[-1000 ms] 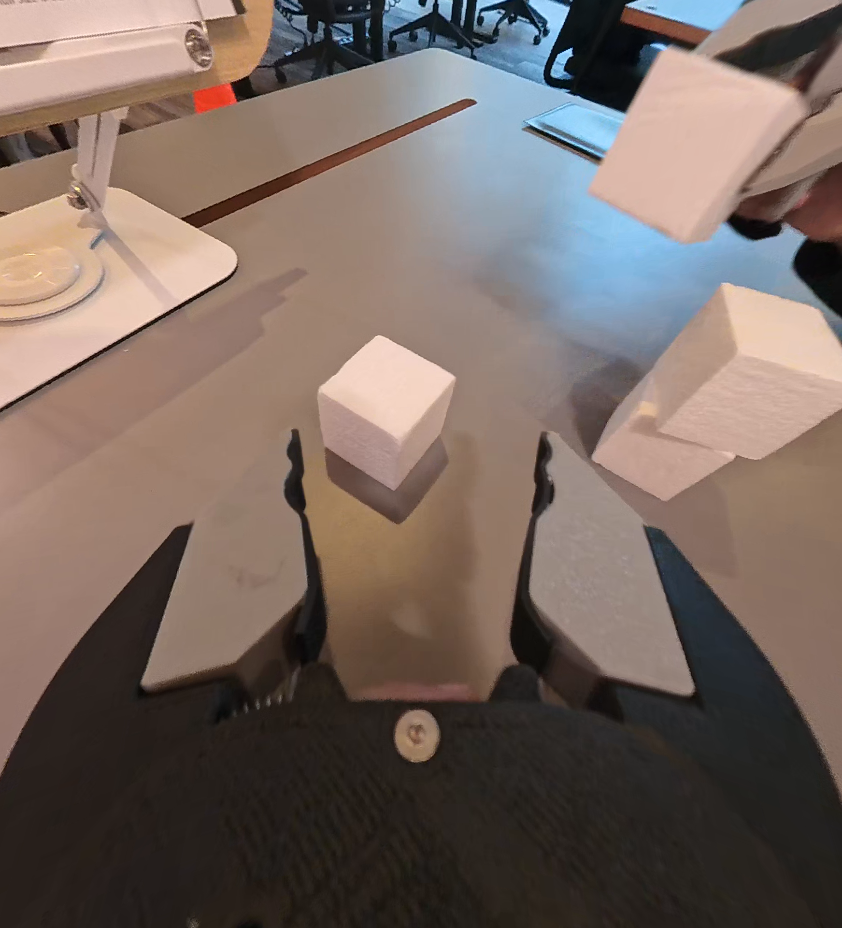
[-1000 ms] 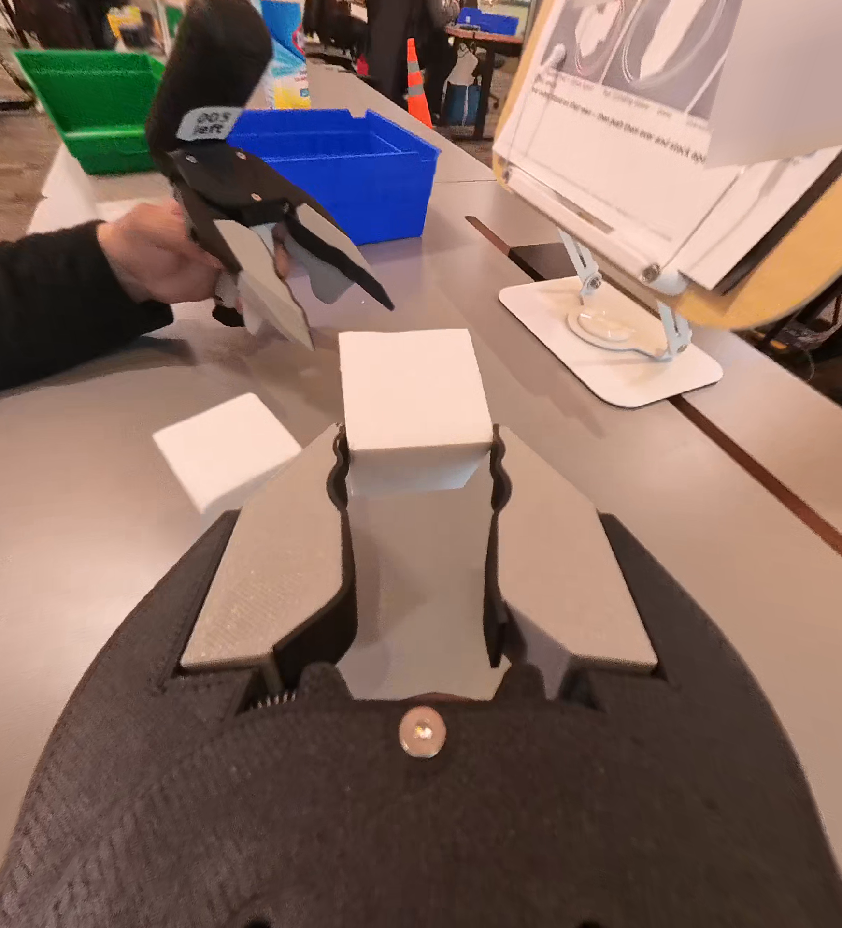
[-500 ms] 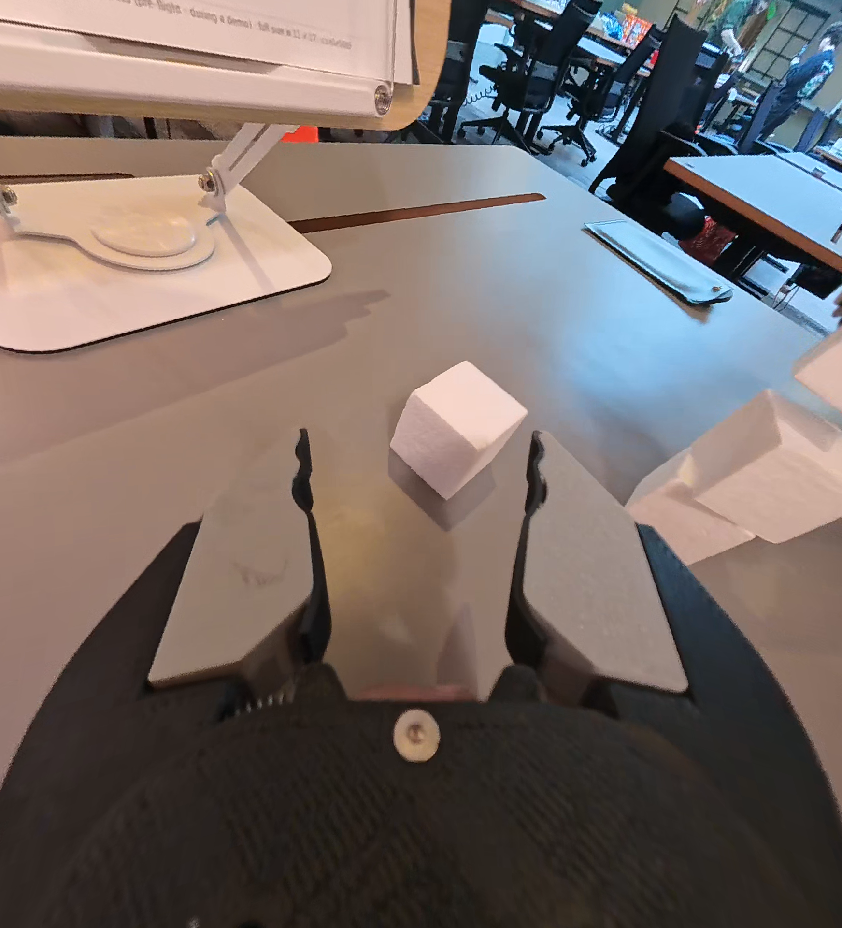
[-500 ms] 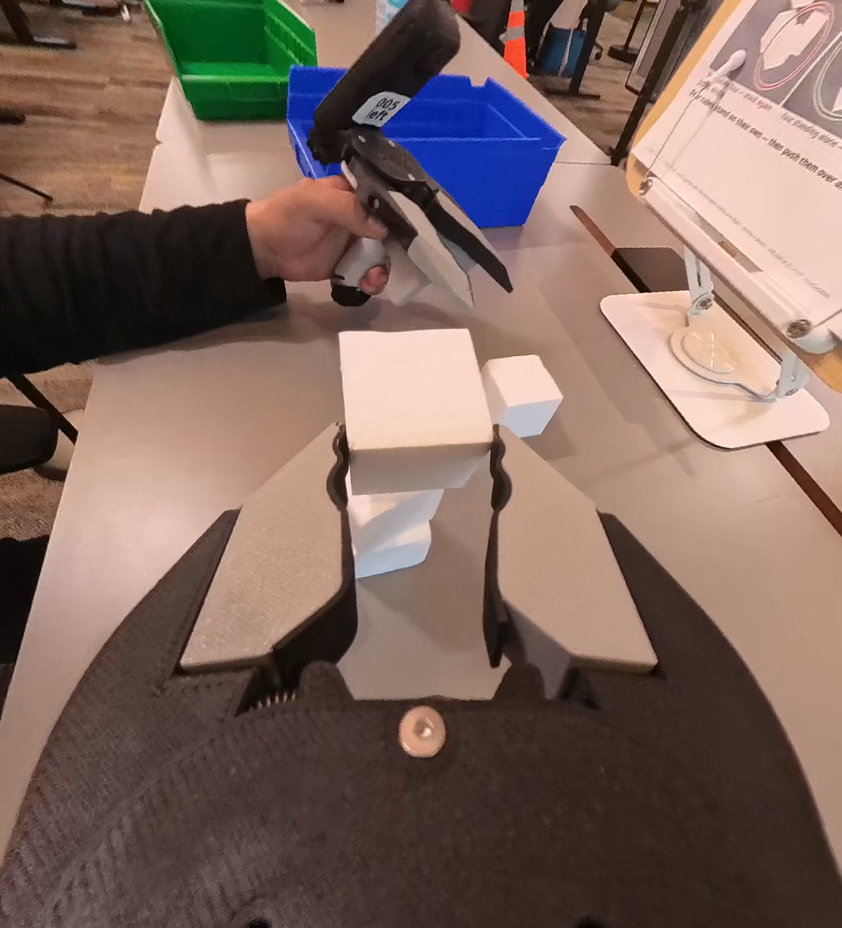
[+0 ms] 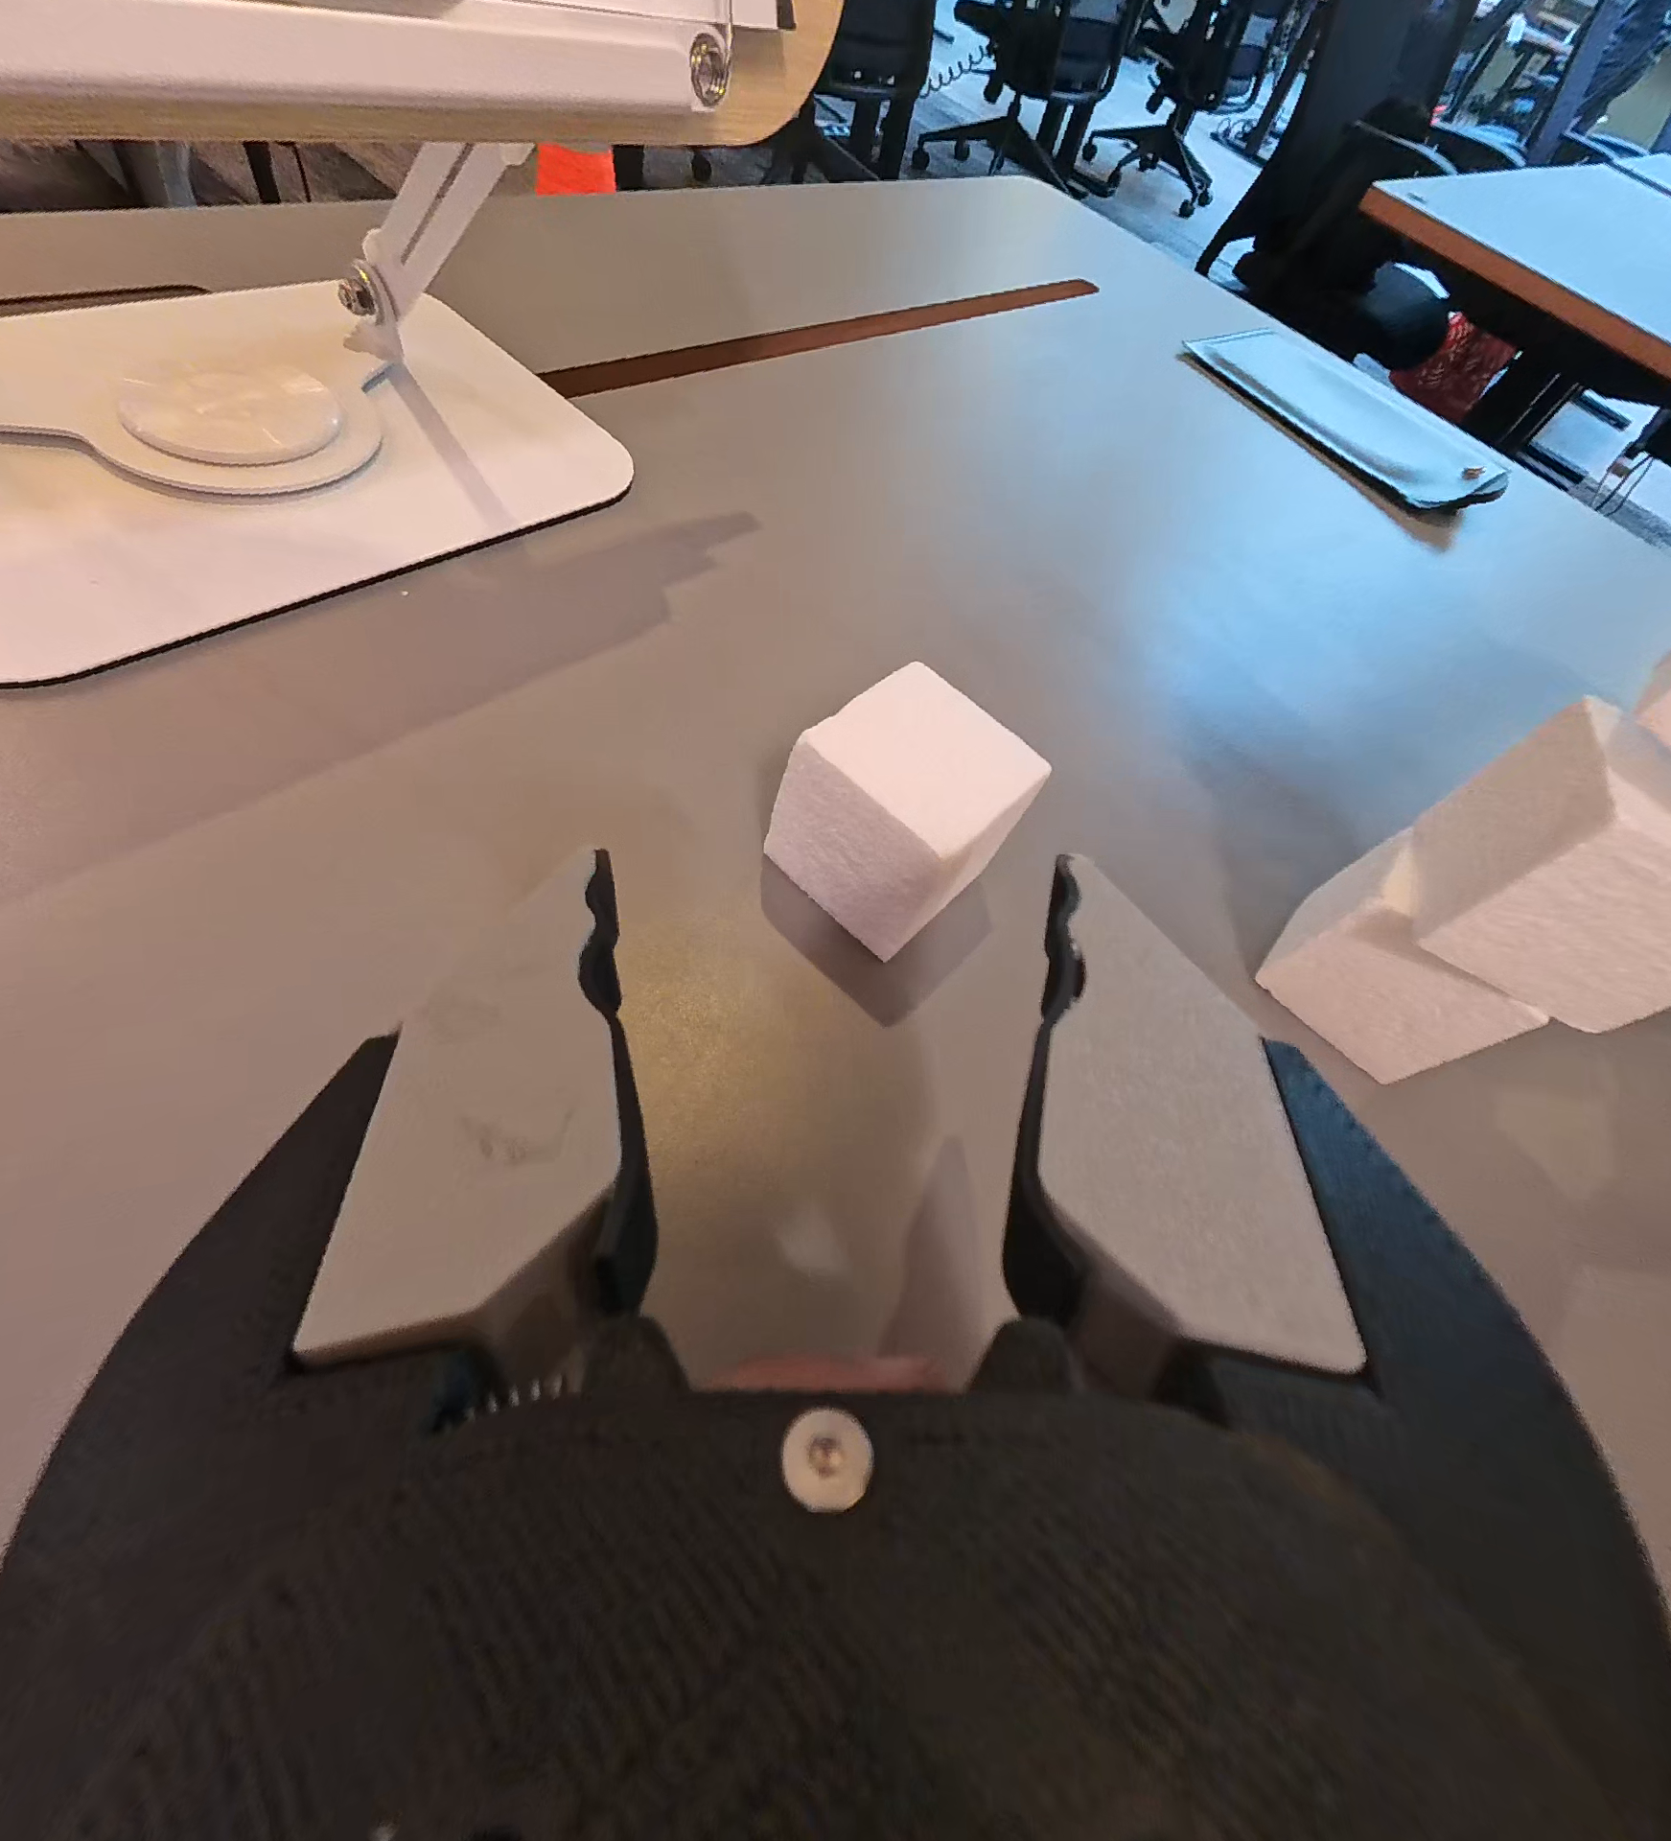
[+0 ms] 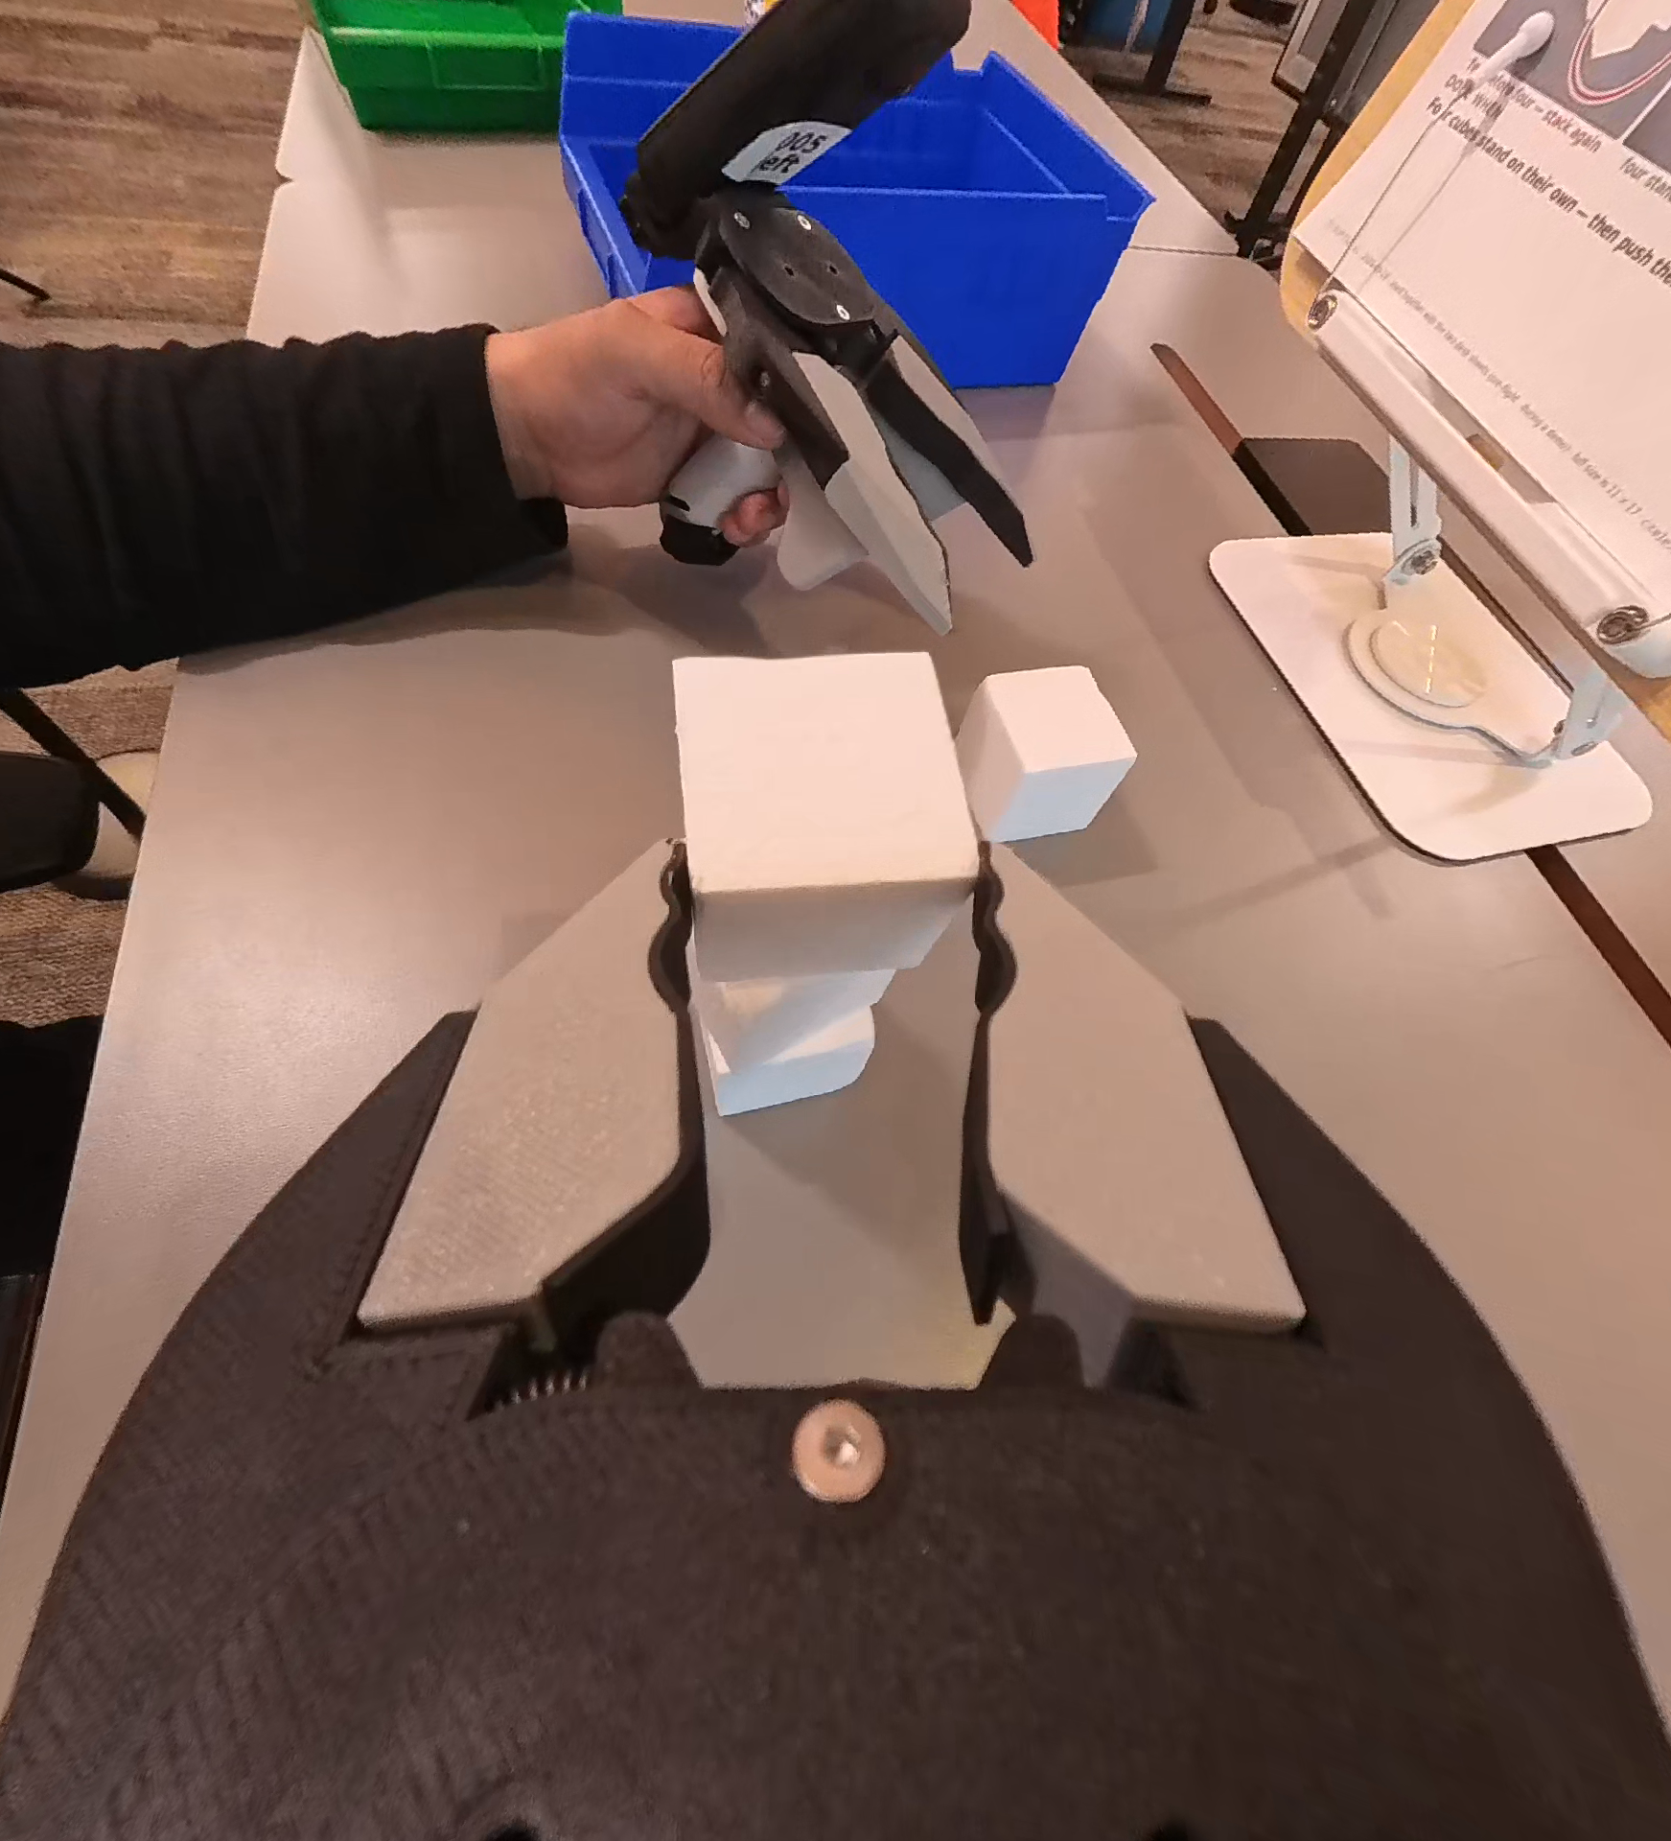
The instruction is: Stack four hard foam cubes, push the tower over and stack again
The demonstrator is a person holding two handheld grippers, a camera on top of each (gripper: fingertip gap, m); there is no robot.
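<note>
Right tool [image 6: 826,882]: clamped on one white foam cube [image 6: 816,777], which is held above two further cubes [image 6: 791,1046]. These two lie together on the grey desk [image 6: 363,897], the upper one tilted against the lower; they are also shown at the right edge of the left wrist view [image 5: 1508,897].

Left tool [image 5: 829,882]: fingers apart and empty, held above the desk and directed at the fourth, single cube [image 5: 901,807], which rests flat on the desk, turned corner-on to the tool and just ahead of the fingertips. In the right wrist view this cube [image 6: 1045,752] is seen just beyond the held one. A white stand base [image 5: 243,468] and a blue bin [image 6: 861,219] lie well apart from the cubes.

Handling, as judged: the cubes are taken to be light and stiff, with a finely grained surface that should give fair grip. Being light, they may be knocked or slid by a slight touch. Each cube is best taken on two opposite flat faces, near mid-height, after the tool has been squared to those faces; a corner grip would probably let it twist.
</note>
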